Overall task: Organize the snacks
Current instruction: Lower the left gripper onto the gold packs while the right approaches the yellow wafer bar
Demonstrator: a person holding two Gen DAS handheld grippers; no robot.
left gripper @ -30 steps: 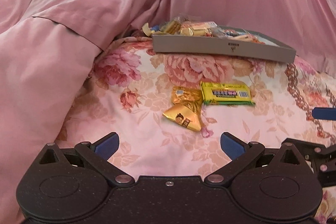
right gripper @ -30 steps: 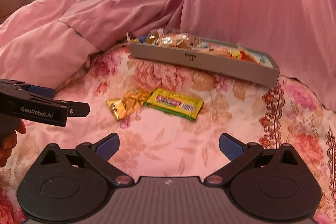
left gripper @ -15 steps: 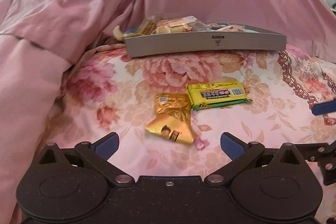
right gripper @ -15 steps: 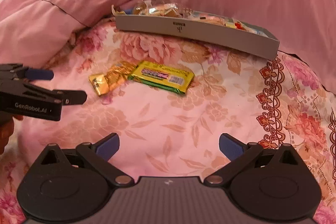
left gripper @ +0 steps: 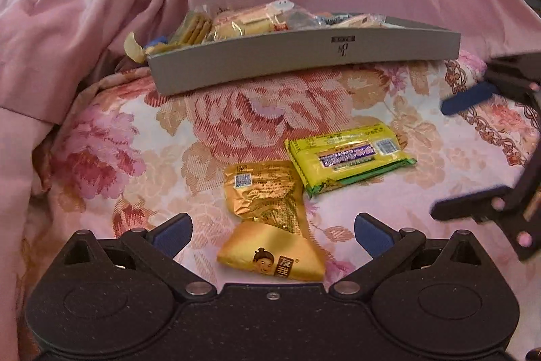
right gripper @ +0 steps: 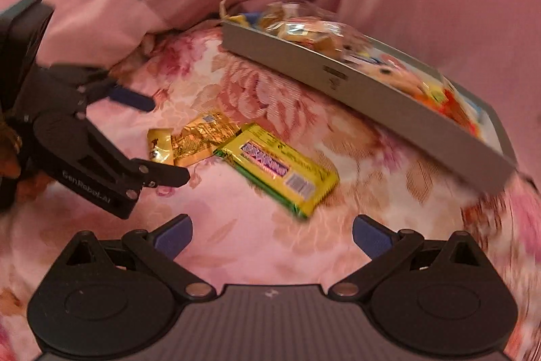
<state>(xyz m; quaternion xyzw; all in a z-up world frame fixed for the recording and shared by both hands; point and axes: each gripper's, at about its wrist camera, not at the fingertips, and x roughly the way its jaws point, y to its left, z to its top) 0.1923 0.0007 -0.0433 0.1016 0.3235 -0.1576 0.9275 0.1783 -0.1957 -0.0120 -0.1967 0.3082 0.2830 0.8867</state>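
Observation:
Two loose snacks lie on the floral bedspread. A gold foil packet [left gripper: 268, 219] [right gripper: 192, 142] has its near end between the fingers of my open left gripper [left gripper: 272, 234] [right gripper: 162, 137]. A yellow-green wrapped bar [left gripper: 348, 156] [right gripper: 280, 170] lies just to its right, a little ahead of my open right gripper [right gripper: 272, 234] [left gripper: 456, 158], which holds nothing. Behind them sits a shallow grey box [left gripper: 304, 56] [right gripper: 365, 97] filled with several wrapped snacks.
Pink satin sheets [left gripper: 84, 5] pile up at the left and behind the box. The flowered bedspread [left gripper: 142, 151] spreads around the packets. A hand [right gripper: 10, 154] holds the left gripper at the left edge of the right wrist view.
Both grippers have moved forward and down toward the two loose packets. The gold packet now sits between the left fingers, and the right gripper has swung left toward the yellow-green bar.

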